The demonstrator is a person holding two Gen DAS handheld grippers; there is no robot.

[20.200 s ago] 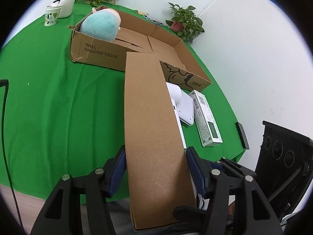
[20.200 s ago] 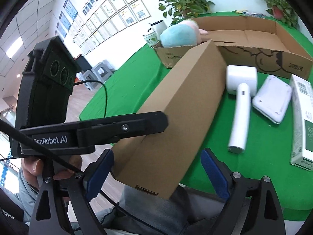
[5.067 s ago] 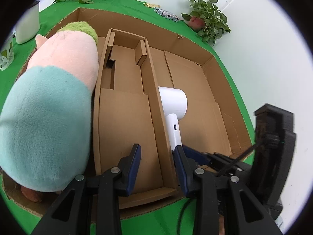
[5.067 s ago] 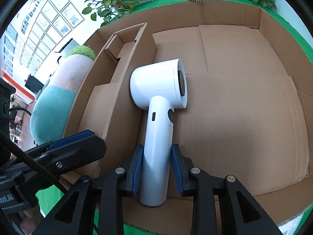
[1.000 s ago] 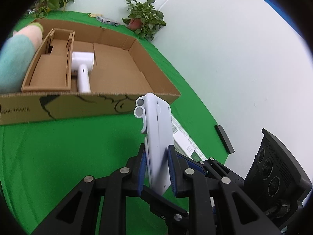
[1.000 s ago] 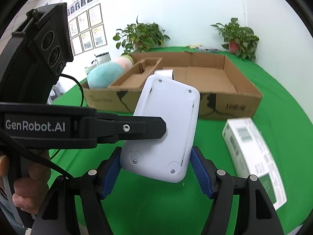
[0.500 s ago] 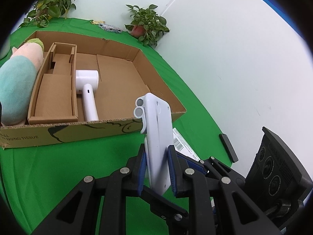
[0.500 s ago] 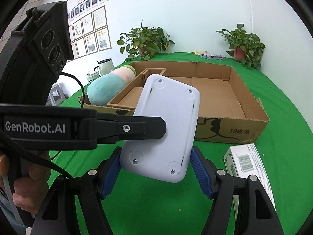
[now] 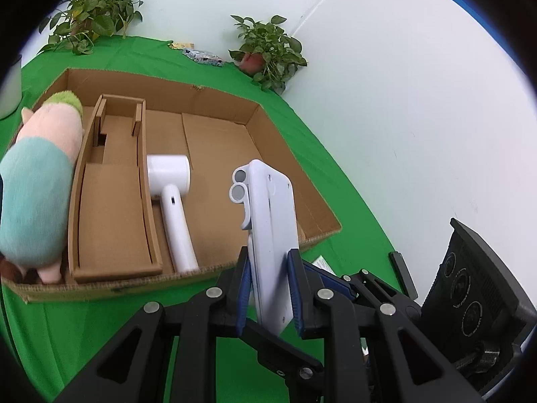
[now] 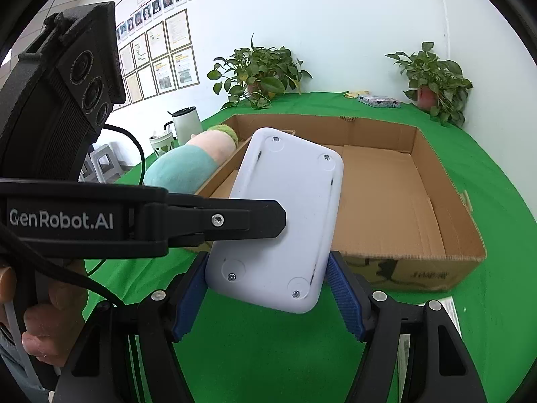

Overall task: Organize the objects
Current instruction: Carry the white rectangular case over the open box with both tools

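Both grippers clamp the white device [image 9: 273, 235]: the left gripper [image 9: 268, 288] across its thin faces, the right gripper [image 10: 266, 297] across its width. At frame centre, above the cardboard box [image 9: 322, 213], it could slip or catch the near wall.

The flat white plastic case [image 10: 282, 221] looks smooth and matt, with small metal screws. The brown corrugated cardboard box [image 9: 214, 127] is dull and rough-edged. The white plastic hair dryer [image 9: 171, 198] has a satin sheen. The pink-and-teal plush toy [image 9: 37, 188] is fuzzy cloth. Green cloth covers the worktop [image 9: 100, 319].
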